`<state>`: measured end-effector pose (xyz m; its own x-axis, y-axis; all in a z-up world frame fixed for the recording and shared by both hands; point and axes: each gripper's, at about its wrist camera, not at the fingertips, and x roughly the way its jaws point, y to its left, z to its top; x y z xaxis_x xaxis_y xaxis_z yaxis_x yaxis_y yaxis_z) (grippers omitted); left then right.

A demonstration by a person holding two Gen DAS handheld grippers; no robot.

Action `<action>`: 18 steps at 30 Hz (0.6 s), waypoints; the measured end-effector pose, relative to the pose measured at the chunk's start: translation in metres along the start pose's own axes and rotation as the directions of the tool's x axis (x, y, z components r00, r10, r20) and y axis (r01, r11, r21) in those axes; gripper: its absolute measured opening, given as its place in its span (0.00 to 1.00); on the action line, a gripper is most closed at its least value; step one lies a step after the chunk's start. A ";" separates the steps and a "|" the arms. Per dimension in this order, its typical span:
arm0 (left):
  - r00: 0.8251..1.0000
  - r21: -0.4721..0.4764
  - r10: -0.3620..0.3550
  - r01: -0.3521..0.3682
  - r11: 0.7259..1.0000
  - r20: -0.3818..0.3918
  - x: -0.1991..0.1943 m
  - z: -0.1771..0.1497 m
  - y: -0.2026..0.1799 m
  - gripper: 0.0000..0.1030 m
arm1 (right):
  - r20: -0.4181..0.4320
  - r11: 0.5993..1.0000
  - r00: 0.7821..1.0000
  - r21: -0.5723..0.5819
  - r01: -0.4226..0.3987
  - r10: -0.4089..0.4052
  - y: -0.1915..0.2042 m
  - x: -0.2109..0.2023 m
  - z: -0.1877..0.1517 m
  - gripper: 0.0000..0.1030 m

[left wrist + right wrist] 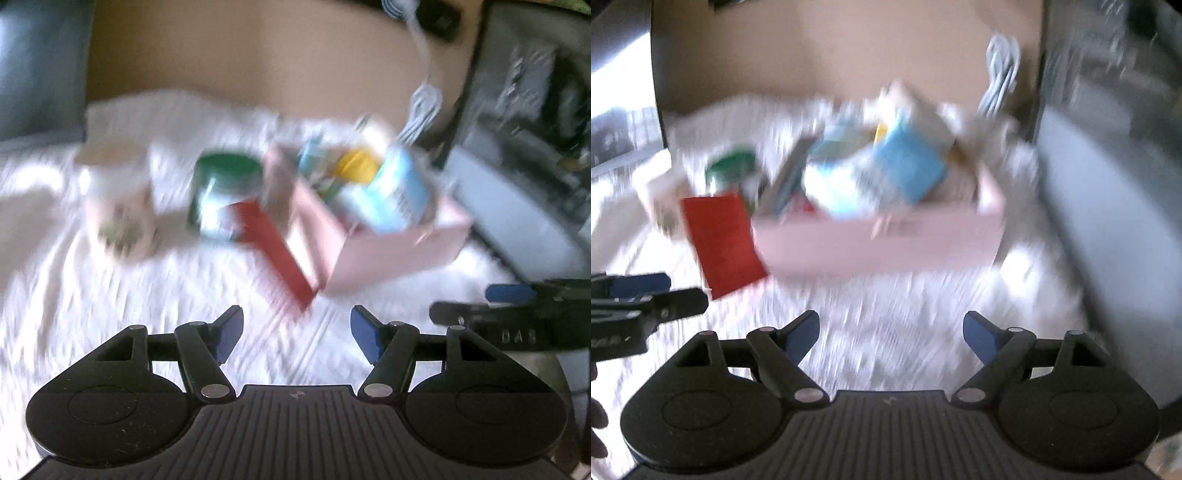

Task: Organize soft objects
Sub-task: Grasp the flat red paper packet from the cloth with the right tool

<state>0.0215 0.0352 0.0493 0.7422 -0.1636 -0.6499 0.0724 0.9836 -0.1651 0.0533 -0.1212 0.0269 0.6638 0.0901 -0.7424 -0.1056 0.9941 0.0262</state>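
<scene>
Both views are blurred by motion. A pink box (391,254) (879,243) stands on a white quilted cloth (110,295) (905,325), filled with soft packs: a light blue pack (395,195) (908,166) and something yellow (356,166). A flat red piece (273,251) (720,240) leans at the box's left side. My left gripper (297,332) is open and empty, short of the box. My right gripper (890,336) is open and empty, also short of the box. Each gripper shows at the edge of the other's view (509,314) (639,299).
A green-lidded jar (225,192) (731,166) and a white cup (118,195) stand left of the box. A white coiled cable (421,107) (1001,74) hangs on the tan wall behind. A dark grey appliance (517,166) (1108,184) bounds the right side.
</scene>
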 end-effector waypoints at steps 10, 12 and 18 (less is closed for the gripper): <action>1.000 -0.049 0.003 -0.003 0.999 -0.001 -0.024 -0.004 0.030 0.67 | 0.120 0.959 0.979 -0.252 -0.128 0.163 0.051 -0.010 0.007 0.83; 0.999 -0.093 0.034 -0.033 0.995 0.007 -0.031 -0.004 0.048 0.67 | 0.122 0.929 0.975 -0.347 -0.131 0.183 0.076 -0.004 0.011 0.83; 0.995 -0.207 0.095 -0.085 0.975 0.037 -0.048 -0.001 0.099 0.67 | 0.046 0.926 0.982 -0.344 -0.156 0.182 0.129 0.031 0.026 0.83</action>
<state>-0.0073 0.1403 0.0633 0.7696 -0.0670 -0.6350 -0.1306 0.9570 -0.2592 0.0799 0.0115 0.0249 0.6667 0.2723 -0.6938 -0.4557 0.8856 -0.0902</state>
